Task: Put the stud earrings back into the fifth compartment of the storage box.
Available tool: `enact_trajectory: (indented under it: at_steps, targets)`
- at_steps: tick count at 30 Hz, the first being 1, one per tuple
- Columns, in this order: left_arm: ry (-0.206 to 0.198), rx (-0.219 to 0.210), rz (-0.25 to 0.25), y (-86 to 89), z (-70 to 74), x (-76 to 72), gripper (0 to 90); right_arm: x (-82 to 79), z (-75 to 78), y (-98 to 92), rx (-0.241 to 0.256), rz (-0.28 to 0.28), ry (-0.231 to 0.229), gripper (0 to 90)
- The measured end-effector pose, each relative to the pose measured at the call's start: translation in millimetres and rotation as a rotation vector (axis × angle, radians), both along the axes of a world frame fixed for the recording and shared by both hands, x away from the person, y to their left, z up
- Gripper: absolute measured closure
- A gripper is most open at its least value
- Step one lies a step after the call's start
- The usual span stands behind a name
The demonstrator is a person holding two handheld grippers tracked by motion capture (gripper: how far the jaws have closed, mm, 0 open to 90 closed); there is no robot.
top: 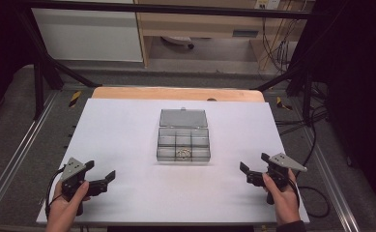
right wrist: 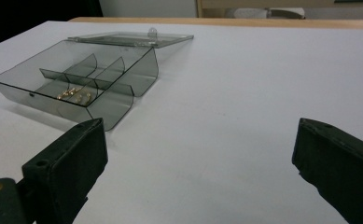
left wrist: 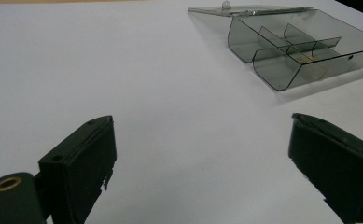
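Box [top: 183, 147], smoky clear plastic with dividers, sits open near the middle of the white surface [top: 122, 140], its lid [top: 183, 117] folded flat back on the far side. Small gold-coloured pieces [top: 183, 153] lie in the middle compartment of the near row; the other compartments look bare. Left gripper [top: 101, 173] held low at the near left of the surface, jaws spread wide, nothing between them; box lies ahead and to its right, well apart. In the left gripper view the box [left wrist: 300, 56] shows at upper right, beyond the jaws, with bare surface [left wrist: 146, 93] between. Right gripper [top: 254, 164] held at the near right, jaws likewise spread and holding nothing; box ahead and to its left, well apart. In the right gripper view the box [right wrist: 83, 84] sits at upper left, gold pieces [right wrist: 74, 94] visible inside, lid [right wrist: 132, 38] lying flat behind it. Both grippers point inward toward the box, neither touching it. A hand [top: 69, 208] grips each handle from the near edge.
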State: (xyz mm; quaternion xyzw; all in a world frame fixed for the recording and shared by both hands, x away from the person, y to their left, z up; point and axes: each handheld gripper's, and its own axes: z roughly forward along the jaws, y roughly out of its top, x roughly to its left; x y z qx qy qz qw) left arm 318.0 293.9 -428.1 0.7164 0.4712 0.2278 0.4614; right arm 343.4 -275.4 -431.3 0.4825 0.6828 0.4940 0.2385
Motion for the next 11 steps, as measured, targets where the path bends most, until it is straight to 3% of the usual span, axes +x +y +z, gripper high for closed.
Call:
enact_trajectory:
  at_steps: [6, 9, 10, 11]
  targets:
    - [0.007, 0.008, -0.002, -1.9, -0.8, 1.1, 7.7, 5.8, -11.7, 8.7, -0.037, 0.022, 0.076, 4.1]
    - [0.014, 0.014, -0.007, -3.5, -1.5, 1.7, 7.7, 12.0, -16.0, 11.5, -0.092, -0.008, 0.096, 4.3]
    - [0.015, 0.017, -0.009, -4.0, -1.7, 2.0, 7.7, 17.7, -19.3, 12.5, -0.153, -0.049, 0.127, 4.1]
    - [0.018, 0.019, -0.011, -4.9, -2.1, 2.3, 7.7, 17.7, -19.3, 12.5, -0.153, -0.049, 0.127, 4.1]
